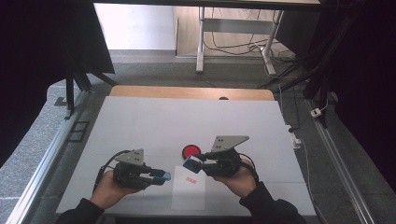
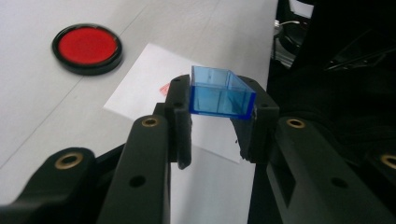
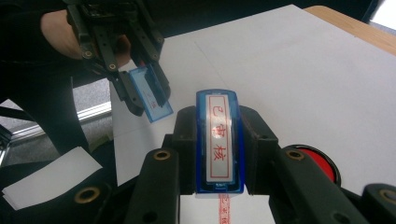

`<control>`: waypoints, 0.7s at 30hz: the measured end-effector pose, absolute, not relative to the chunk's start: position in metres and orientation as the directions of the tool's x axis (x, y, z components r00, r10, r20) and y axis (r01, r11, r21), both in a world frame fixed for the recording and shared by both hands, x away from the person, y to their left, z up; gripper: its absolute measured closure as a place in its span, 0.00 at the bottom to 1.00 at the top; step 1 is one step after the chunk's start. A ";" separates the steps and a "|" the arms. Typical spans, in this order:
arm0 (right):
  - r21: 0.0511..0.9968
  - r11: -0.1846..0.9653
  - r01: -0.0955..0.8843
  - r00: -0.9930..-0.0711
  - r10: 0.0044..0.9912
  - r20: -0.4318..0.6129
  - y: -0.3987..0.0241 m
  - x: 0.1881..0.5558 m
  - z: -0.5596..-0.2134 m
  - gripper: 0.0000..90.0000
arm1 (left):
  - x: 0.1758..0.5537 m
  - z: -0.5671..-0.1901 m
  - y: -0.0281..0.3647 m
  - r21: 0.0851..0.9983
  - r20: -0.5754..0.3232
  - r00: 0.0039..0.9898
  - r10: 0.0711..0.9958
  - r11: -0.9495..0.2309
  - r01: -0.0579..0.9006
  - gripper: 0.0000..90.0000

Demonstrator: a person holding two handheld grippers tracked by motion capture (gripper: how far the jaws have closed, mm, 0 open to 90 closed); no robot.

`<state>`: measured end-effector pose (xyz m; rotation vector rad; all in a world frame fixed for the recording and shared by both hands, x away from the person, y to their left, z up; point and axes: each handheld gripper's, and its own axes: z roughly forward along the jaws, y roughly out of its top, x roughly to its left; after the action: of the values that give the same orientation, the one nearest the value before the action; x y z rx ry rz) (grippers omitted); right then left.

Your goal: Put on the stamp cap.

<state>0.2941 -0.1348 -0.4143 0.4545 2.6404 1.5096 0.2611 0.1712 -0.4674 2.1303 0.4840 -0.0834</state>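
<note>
My left gripper (image 1: 163,177) is shut on a clear blue cap (image 1: 166,176), which sits across its tips in the left gripper view (image 2: 219,93). My right gripper (image 1: 192,164) is shut on a blue stamp (image 3: 218,140) whose white label bears red characters. The two grippers point at each other over a white sheet of paper (image 1: 188,193) near the table's front edge, with a small gap between cap and stamp. On the sheet is a red stamped mark (image 1: 191,180). A round red ink pad (image 1: 190,151) in a black case lies just beyond the sheet.
The white table top (image 1: 187,116) stretches far beyond the grippers to a wooden back edge (image 1: 191,92). A loose slip of white paper (image 3: 46,179) lies off the near side. Dark frames and cables stand on the floor around the table.
</note>
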 end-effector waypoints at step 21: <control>0.869 0.459 0.186 -0.970 0.229 0.086 -0.136 0.293 -0.410 0.79 | 0.292 -0.467 0.133 0.811 -0.218 0.965 0.143 -0.523 0.261 0.75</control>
<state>0.2926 -0.1357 -0.4103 0.3761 2.6467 1.5673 0.2923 0.1334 -0.4675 2.1291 0.2837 -0.1523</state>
